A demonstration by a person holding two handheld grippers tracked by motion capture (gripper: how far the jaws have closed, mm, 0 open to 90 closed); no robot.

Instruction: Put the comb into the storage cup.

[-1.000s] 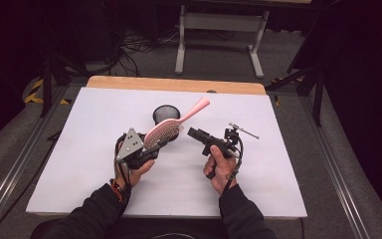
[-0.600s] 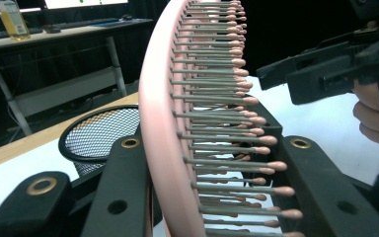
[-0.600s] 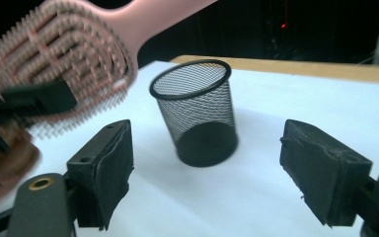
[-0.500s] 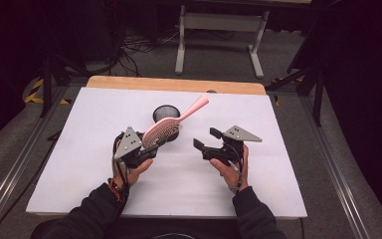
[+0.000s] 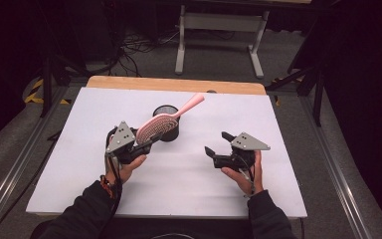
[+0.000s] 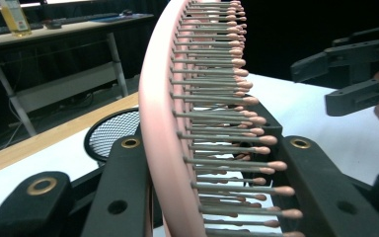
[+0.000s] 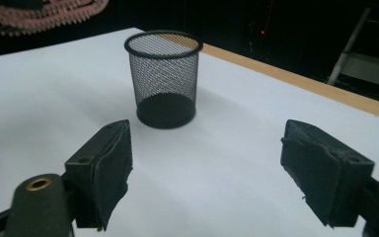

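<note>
At the left of centre in the high view, the left claw [image 5: 146, 144] grips a pink hairbrush [image 5: 159, 126] by its head, with the handle pointing to the upper right, above the white counter [image 5: 69, 149]. Just behind the brush stands a black mesh cup [image 5: 173, 132], upright. At the right of centre, well apart from the brush, the right claw [image 5: 218, 144] is open and holds nothing.
</note>
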